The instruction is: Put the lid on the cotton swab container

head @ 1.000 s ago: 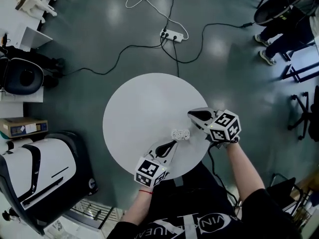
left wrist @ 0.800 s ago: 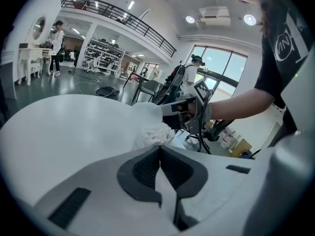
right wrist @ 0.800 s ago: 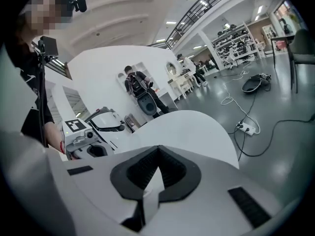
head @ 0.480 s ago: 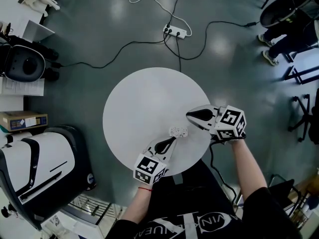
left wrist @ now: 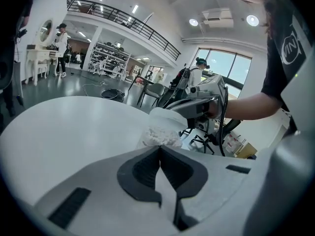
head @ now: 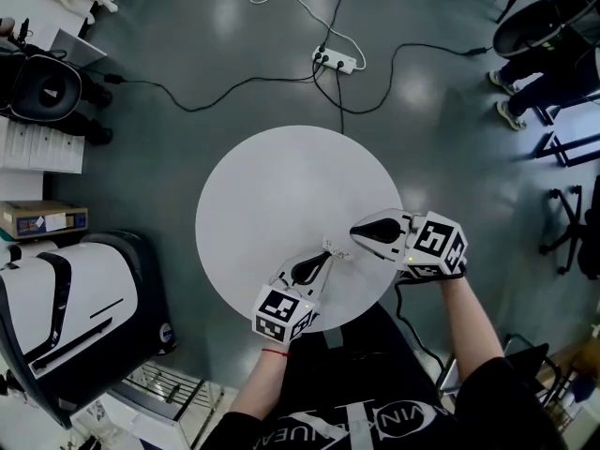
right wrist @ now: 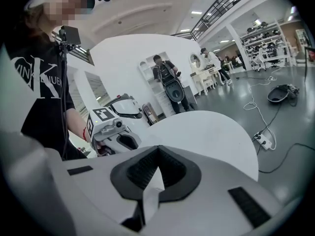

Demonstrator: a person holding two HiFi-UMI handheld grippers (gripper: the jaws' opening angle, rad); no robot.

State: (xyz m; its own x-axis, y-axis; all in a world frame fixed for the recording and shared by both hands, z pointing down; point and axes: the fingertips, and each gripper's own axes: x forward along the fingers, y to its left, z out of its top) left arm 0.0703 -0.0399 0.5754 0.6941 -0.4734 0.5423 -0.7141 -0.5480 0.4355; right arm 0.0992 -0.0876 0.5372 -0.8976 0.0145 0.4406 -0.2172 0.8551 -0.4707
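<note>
The clear cotton swab container stands near the front edge of the round white table. Its white swab tips show just past my left gripper. That gripper reaches in from the front left and looks shut on the container's near wall. My right gripper comes from the right, shut on the white lid, which hangs tilted just above the swabs. In the right gripper view the shut jaws hide both the lid and the container.
A power strip with cables lies on the floor beyond the table. A large white machine and a cardboard box stand at the left. Chairs and a person's feet are at the right.
My right gripper has moved left toward the container, closing the gap to it. The left gripper has stayed at the container's front side.
</note>
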